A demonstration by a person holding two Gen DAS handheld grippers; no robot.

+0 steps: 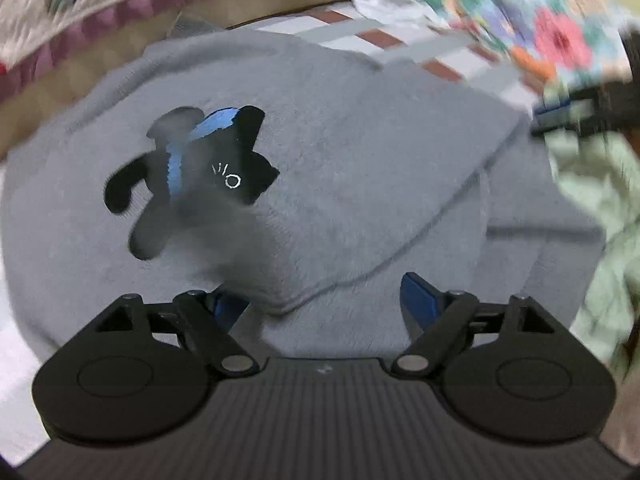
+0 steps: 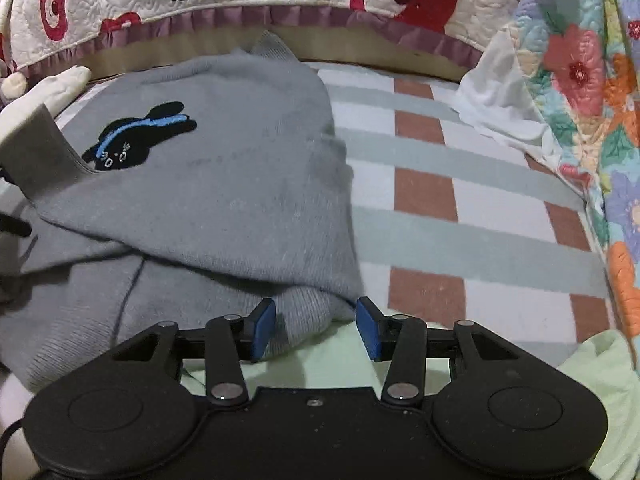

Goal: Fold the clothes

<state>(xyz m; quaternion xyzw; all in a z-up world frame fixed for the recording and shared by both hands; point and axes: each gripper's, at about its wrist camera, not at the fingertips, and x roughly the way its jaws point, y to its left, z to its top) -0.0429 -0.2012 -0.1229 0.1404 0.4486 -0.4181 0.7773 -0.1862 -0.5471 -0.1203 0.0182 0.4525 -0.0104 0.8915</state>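
I saw the soft grey knit sweater with a black rabbit patch lying partly folded on the checked bedsheet — my right gripper stood wide around its cuff, my left gripper wide open over its folded edge.

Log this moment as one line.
fold clothes | grey knit sweater with black rabbit patch half folded | left gripper open | right gripper open

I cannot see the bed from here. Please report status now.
Left tongs open, sweater fold between. Right tongs open around sweater cuff. Sweater half folded on bed. Green cloth under cuff.
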